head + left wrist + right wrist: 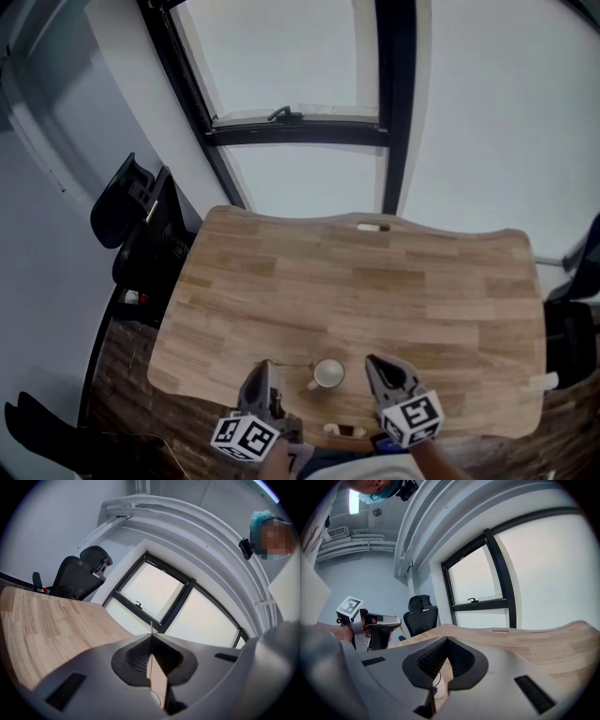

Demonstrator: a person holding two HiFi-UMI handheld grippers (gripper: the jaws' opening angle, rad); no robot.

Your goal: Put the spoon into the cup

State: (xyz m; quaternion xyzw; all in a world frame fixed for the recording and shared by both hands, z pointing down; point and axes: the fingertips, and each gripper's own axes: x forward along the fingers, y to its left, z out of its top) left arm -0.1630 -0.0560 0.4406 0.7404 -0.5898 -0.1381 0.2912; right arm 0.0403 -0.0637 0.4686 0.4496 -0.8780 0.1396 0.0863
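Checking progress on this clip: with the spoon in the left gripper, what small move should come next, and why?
Probably ease the left gripper toward the cup until the spoon hangs over its mouth. Its jaws are shut on the thin spoon, which slants down from them, and the cup stands upright on the table close beside it.

Table point(375, 281): pale wood in planks, grain clear, smooth with a low sheen.
Cup point(329, 373): white, smooth and glossy, like glazed pottery.
Spoon point(151, 629): thin yellowish stem; material unclear.
Left gripper point(151, 638): matt grey plastic shell, black ribbed pads.
Right gripper point(447, 641): the same matt grey plastic and black ribbed pads.
Marker cube point(246, 438): matt white faces, black printed squares.
Chair point(127, 202): matt black plastic.
Window frame point(300, 131): dark, smooth, metal-looking.
Floor point(117, 375): dark wood boards.
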